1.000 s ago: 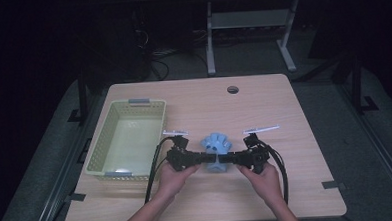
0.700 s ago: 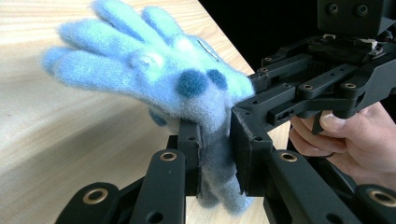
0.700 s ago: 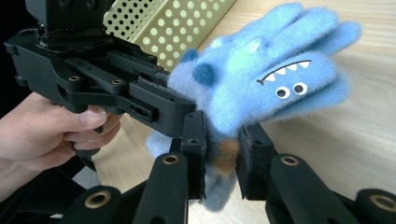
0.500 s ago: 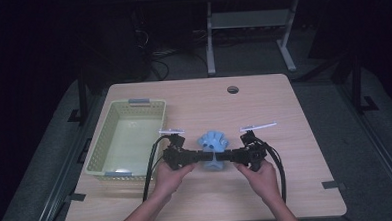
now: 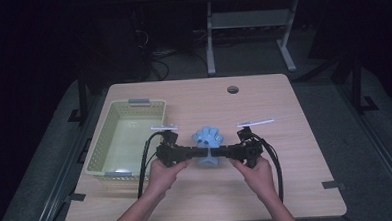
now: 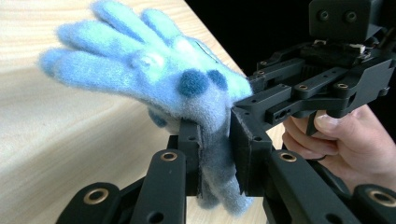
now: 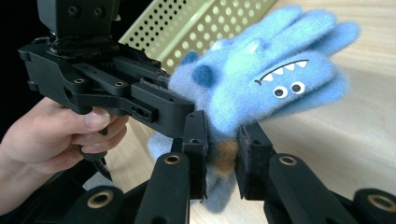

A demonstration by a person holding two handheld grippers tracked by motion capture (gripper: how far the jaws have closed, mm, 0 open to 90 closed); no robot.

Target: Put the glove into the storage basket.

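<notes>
**Two tools pinch one fuzzy blue glove**

A fluffy blue glove [image 5: 208,140], knitted with stubby fingers, a stitched toothy grin and two button eyes, hangs just above the pale wood-grain counter [image 5: 297,186], near its middle. In the high view the left tool [image 5: 192,151] comes in from 9 o'clock and the right tool [image 5: 225,151] from 3 o'clock, meeting nose to nose at the glove's lower part.

In the left tool's own view, the flat black pads [image 6: 192,154] are pressed onto the glove's narrow cuff [image 6: 215,158], squeezing the pile thin, while the fingers fan out toward 10 o'clock. In the right tool's view, its pads [image 7: 248,154] likewise clamp the cuff, where a tan patch shows, and the face side spreads toward 1 o'clock.

Both tools are matte black, angular, bolted linkages with brass-ringed pivots, each gripped by a bare hand [image 5: 163,176].

A pale green perforated plastic basket [image 5: 105,144], rectangular with grey handle clips, sits on the counter at 9 o'clock from the glove, near the left tool.
</notes>
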